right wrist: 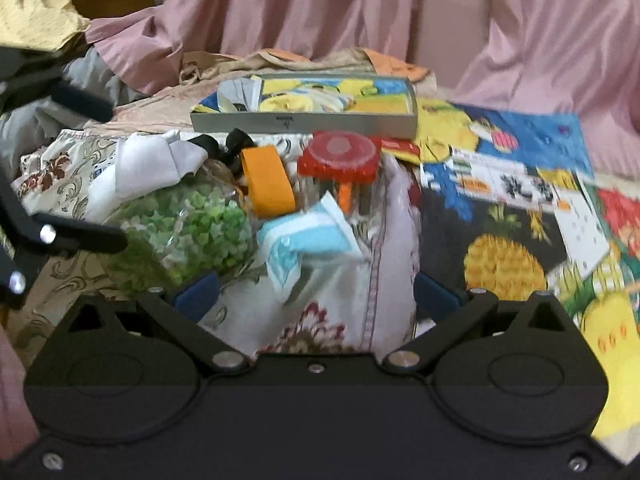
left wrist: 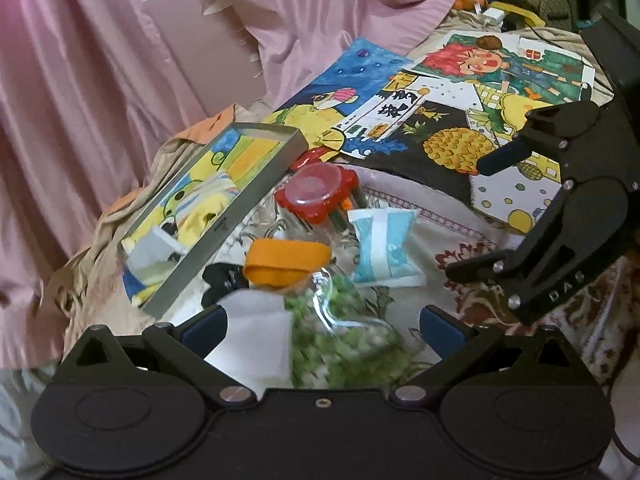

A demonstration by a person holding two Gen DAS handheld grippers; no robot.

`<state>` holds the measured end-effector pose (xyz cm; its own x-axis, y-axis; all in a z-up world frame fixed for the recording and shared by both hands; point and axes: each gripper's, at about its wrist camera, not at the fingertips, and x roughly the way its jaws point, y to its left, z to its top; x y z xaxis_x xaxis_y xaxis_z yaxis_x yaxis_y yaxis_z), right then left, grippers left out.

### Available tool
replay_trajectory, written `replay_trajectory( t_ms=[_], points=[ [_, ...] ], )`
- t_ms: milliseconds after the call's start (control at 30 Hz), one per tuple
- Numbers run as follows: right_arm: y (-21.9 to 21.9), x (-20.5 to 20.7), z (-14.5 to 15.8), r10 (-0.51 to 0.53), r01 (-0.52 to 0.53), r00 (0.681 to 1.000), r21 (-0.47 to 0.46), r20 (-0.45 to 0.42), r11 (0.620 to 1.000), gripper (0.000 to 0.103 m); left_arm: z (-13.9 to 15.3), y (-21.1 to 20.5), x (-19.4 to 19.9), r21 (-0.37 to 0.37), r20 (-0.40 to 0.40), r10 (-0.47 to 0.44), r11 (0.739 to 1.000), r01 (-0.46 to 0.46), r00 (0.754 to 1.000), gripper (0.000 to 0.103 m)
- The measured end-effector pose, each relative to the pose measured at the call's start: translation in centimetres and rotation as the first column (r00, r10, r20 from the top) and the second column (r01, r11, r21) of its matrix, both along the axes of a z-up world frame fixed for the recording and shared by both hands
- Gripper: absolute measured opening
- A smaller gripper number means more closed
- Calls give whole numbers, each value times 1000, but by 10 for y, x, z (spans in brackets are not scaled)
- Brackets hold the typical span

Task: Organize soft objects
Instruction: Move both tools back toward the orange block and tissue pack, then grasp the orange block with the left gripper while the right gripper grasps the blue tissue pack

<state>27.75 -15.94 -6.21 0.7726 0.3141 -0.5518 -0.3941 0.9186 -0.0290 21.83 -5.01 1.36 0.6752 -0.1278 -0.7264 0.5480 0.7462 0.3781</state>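
A blue and white soft pouch [left wrist: 385,249] [right wrist: 308,240] lies on the patterned bedspread [right wrist: 312,332], just ahead of my right gripper [right wrist: 315,294], which is open and holds nothing. My left gripper [left wrist: 323,328] is open too. Between its blue pads lie a white folded cloth [left wrist: 256,336] [right wrist: 140,164] and a glass jar of green pieces [left wrist: 344,336] [right wrist: 188,232] with an orange lid [left wrist: 286,259], on its side. In the left wrist view the right gripper [left wrist: 468,218] hovers open to the pouch's right.
A grey shallow box [left wrist: 224,224] [right wrist: 304,122] holding colourful fabric and a white piece sits behind. A red-lidded jar [left wrist: 318,192] [right wrist: 340,160] lies beside the orange lid. Painted paper sheets [right wrist: 500,208] cover the right side. Pink curtains [left wrist: 80,80] hang behind.
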Motion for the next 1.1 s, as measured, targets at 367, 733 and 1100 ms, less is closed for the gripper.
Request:
replay_trajectory(
  t_ms=[367, 733, 1100],
  points=[
    [24, 41, -6, 156, -148, 986, -112, 65, 983, 102, -2, -2, 81, 46, -106, -47, 998, 52, 993, 102],
    [32, 81, -17, 230, -228, 973, -136, -2, 964, 90, -26, -3, 172, 34, -279, -64, 997, 76, 958, 102],
    [32, 95, -27, 244, -251, 967, -103, -75, 963, 70, -56, 0, 219, 10, -418, -27, 999, 34, 908, 89]
  ],
)
